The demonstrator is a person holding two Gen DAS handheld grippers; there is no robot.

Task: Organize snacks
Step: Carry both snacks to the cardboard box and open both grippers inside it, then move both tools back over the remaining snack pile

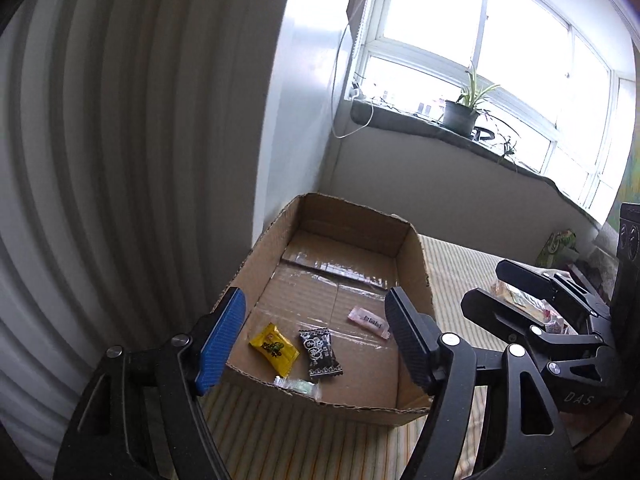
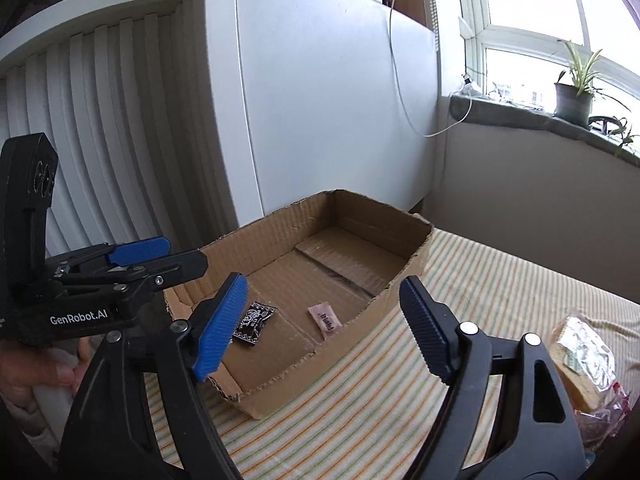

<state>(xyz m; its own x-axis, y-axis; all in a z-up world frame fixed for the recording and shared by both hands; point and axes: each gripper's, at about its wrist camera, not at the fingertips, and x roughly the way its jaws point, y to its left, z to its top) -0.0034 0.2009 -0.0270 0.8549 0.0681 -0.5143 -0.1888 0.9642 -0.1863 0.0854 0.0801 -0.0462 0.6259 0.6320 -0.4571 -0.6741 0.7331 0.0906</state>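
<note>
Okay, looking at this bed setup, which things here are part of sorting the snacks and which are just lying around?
Part of the job:
cardboard box
yellow packet
black packet
pink packet
clear wrapped sweet
bagged snacks

Just lying about:
potted plant
white cable

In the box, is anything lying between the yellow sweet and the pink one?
Yes: a black packet lies between the yellow sweet and the pink one on the box floor, seen from the left wrist.

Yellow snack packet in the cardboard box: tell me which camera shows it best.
The left wrist view: the yellow snack packet lies in full sight on the cardboard box floor, beside the black packet. The right wrist view does not show it.
</note>
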